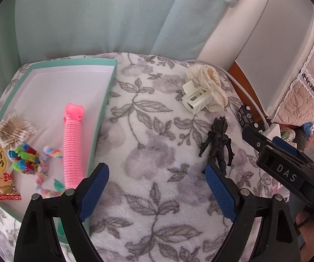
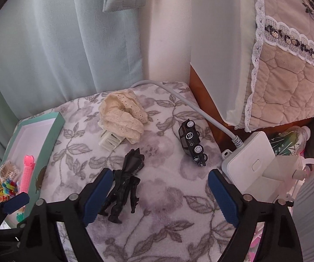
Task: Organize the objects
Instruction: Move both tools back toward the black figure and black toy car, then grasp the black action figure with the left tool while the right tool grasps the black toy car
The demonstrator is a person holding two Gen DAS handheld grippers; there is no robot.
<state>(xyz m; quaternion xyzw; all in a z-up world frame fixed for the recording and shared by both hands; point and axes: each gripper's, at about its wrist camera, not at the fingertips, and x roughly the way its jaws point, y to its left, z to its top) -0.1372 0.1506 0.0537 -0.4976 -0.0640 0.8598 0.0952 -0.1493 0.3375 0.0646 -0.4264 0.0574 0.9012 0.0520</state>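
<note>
I keep my right gripper (image 2: 159,193) spread wide and empty, with the black figure (image 2: 125,184) lying beside its left finger, right of the teal box (image 2: 57,124); it looks light, stiff and spiky, so I would pinch its torso.

Both wrist views look forward and down over a flowered blanket (image 1: 157,152), close above it. The left faces the box (image 1: 104,100); both share the black figure (image 1: 218,144).
</note>
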